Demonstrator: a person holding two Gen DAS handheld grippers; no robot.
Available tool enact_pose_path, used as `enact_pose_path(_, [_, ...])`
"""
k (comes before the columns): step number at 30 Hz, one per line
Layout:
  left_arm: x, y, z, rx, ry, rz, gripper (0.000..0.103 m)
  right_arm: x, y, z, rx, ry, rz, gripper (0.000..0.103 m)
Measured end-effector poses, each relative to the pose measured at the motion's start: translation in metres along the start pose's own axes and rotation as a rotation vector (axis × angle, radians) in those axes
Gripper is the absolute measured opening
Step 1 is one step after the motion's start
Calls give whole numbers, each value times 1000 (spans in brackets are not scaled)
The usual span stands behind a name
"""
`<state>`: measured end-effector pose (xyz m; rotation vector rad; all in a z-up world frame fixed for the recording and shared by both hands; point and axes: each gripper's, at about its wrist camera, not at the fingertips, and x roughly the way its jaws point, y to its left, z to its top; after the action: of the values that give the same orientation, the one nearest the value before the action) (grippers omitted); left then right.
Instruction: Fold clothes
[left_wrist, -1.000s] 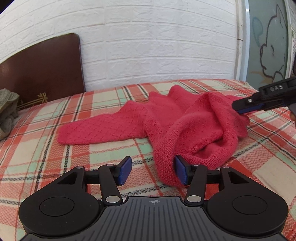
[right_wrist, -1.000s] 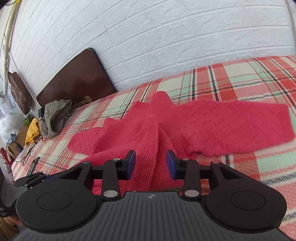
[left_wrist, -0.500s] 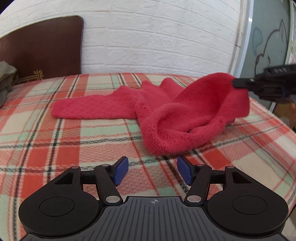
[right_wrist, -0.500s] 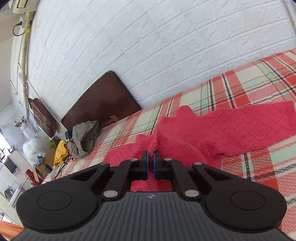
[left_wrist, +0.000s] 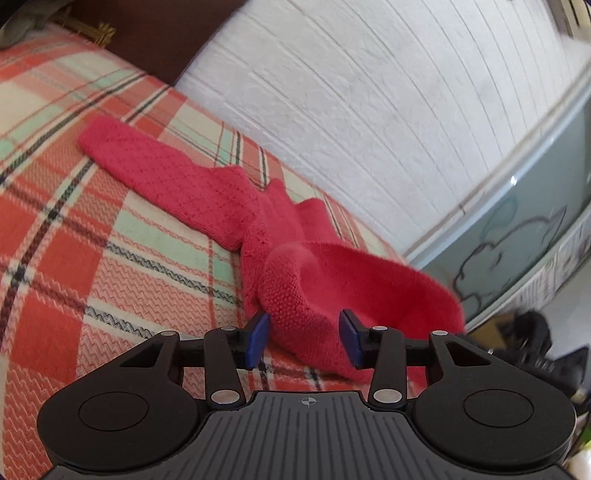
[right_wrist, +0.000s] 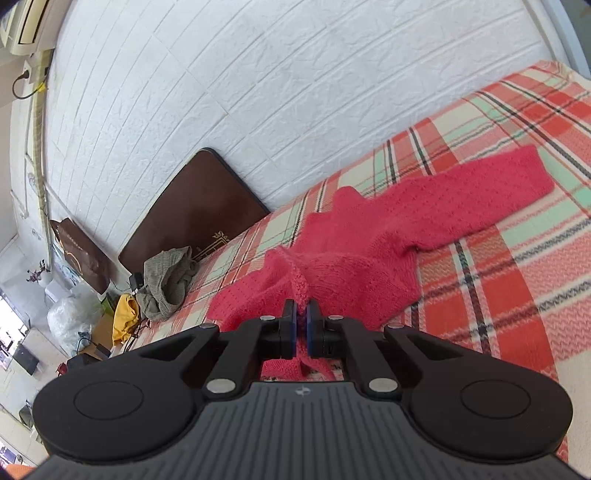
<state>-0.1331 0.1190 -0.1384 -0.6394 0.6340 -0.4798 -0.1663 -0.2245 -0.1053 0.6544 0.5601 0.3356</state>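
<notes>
We see a red sweater (left_wrist: 280, 258) bunched on a plaid bed (left_wrist: 74, 258). Our right gripper (right_wrist: 301, 326) pinches its hem at six o'clock; our left gripper (left_wrist: 303, 338) is closing around a thick fold, which may slip free.

**Bright little bedroom, brick-look walls**

The back wall (right_wrist: 258, 74) is covered in white brick-pattern panels, and everything is lit by soft daylight. A bed is spread with a red, cream and mint plaid blanket (right_wrist: 517, 277). A dark brown headboard (right_wrist: 192, 206) is leaned against the wall. A grey-green door with a cartoon outline (left_wrist: 517, 251) is seen at one side. Bags and clutter (right_wrist: 85, 314) are piled beyond the bed's end, with an air conditioner (right_wrist: 26, 26) mounted up high.
</notes>
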Motion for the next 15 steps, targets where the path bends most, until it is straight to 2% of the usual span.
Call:
enact_pose_path(8, [12, -1, -1, 0, 13, 12, 52, 0, 1, -6, 10, 4, 3, 5])
enact_pose_path(9, [14, -1, -1, -4, 14, 14, 46, 0, 1, -6, 11, 6, 1, 5])
enact_pose_path(10, [16, -1, -1, -9, 14, 14, 20, 0, 1, -7, 10, 9, -3, 5])
enact_pose_path(11, [13, -5, -1, 4, 2, 11, 1, 0, 1, -8, 8, 12, -7, 5])
enact_pose_path(13, [6, -15, 0, 37, -28, 1, 0, -3, 2, -9, 3, 14, -14, 5])
enact_pose_path(15, [-9, -31, 3, 115, -68, 6, 0, -7, 3, -10, 2, 13, -16, 5])
